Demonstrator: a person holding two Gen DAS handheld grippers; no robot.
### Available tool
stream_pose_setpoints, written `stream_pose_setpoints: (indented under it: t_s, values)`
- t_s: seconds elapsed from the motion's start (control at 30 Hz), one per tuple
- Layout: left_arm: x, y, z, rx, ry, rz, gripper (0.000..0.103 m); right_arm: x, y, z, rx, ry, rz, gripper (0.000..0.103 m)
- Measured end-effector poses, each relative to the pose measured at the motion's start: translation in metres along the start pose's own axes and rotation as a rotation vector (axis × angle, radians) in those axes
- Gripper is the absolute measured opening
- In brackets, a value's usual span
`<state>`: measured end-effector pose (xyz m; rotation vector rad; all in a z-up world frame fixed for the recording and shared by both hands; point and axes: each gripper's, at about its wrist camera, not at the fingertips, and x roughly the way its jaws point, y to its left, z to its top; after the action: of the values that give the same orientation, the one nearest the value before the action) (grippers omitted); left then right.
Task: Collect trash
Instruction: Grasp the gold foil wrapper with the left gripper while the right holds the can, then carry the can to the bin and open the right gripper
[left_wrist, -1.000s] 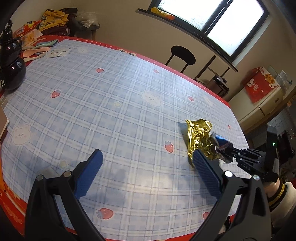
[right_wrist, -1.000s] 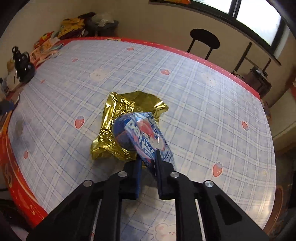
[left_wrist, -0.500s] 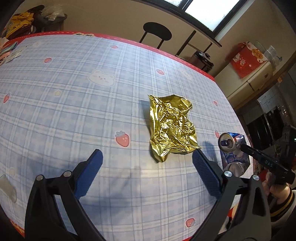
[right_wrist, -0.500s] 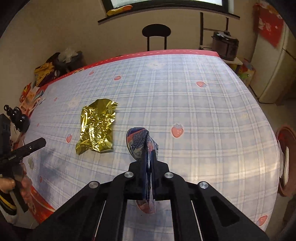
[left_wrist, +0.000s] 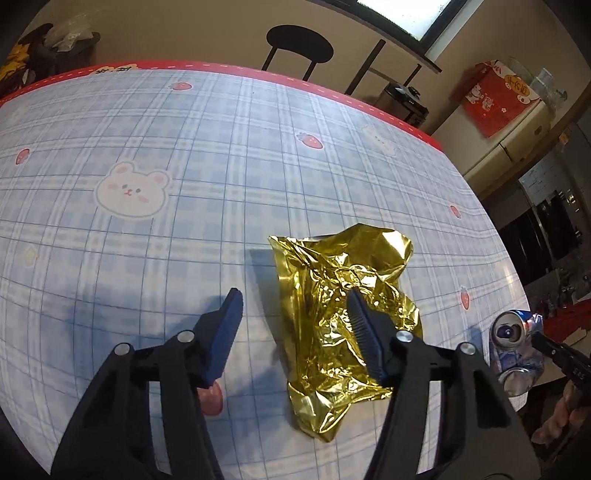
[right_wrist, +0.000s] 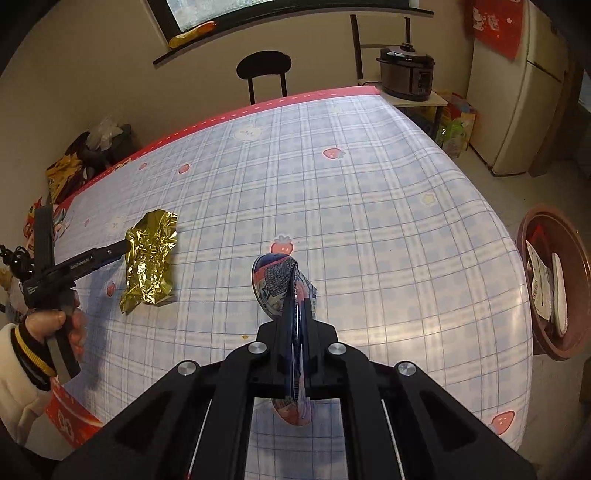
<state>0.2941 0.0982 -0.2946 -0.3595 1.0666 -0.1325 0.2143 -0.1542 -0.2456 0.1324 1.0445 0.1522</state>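
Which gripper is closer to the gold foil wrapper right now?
Left. The left gripper is over the gold foil wrapper, jaws just closing with its left edge between them, pads not yet pressing. The right gripper is off to its right, shut on a crushed can.

Left gripper (left_wrist: 295, 306): black plastic arms, silver round screws, dark blue ribbed pads. Right gripper (right_wrist: 297, 295): same black frame, four silver screws. Left hand (right_wrist: 61, 325): cream sleeve, black cuff with yellow stripes, white lettering on black gripper bar.
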Motion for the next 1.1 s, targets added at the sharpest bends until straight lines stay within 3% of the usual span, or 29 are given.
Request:
stream_pose_setpoints:
  t_s: [0.17, 0.3, 0.47, 0.7, 1.1]
  values:
    - [0.013, 0.001, 0.005, -0.013, 0.020, -0.023, 0.039, -0.004, 0.001, 0.004, -0.012, -0.007, 0.001, 0.006]
    - [0.013, -0.003, 0.002, 0.001, 0.042, -0.025, 0.012, -0.008, -0.001, 0.004, -0.002, -0.012, 0.007, 0.006]
    - [-0.011, -0.012, -0.009, 0.048, 0.000, -0.049, 0.009, -0.014, 0.003, 0.004, 0.007, -0.024, 0.020, 0.006]
    - [-0.077, -0.030, -0.026, 0.073, -0.108, -0.086, 0.006, -0.029, 0.011, 0.006, -0.004, -0.061, 0.046, 0.006]
    - [-0.193, -0.044, -0.055, 0.075, -0.297, -0.069, 0.006, -0.078, 0.014, 0.003, -0.006, -0.170, 0.107, 0.006]
